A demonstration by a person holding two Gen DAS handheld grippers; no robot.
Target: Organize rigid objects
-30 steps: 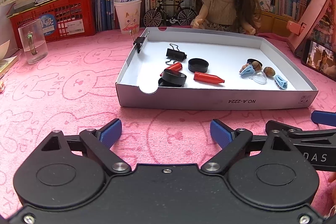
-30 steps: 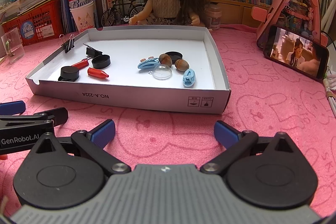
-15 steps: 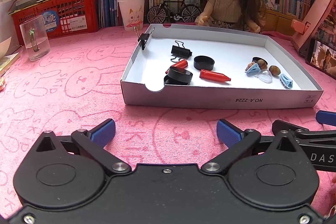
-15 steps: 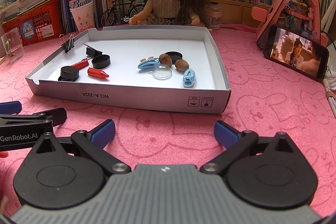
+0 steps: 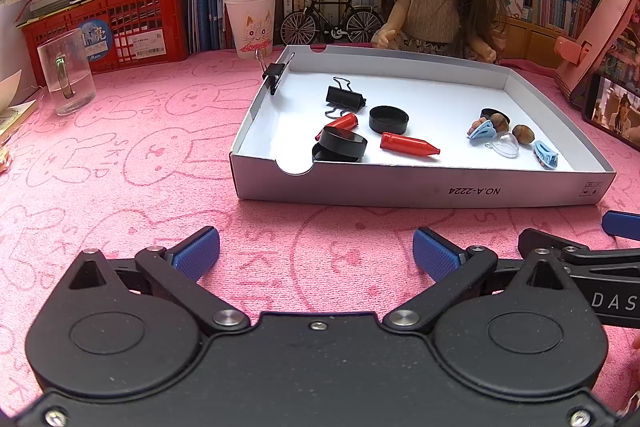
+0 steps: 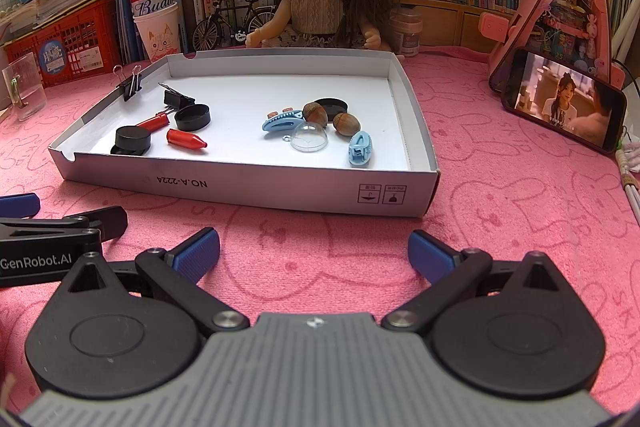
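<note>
Both the left hand-held gripper (image 5: 316, 247) and the right hand-held gripper (image 6: 314, 247) hover low over the pink worktop (image 5: 120, 163), jaws spread wide and empty, just short of a shallow white box (image 6: 256, 187), likely to keep its contents in view. Inside, items sit in two loose groups: black caps (image 5: 389, 119), red cones (image 5: 408, 146) and a binder clip (image 5: 345, 98) left; hazelnuts (image 6: 346, 123), blue hair clips (image 6: 361, 149) and a clear dome (image 6: 309, 136) right.

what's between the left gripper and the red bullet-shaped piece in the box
In the left wrist view, bare pink cloth, then the white box front wall, separates the left gripper from the red piece.
</note>
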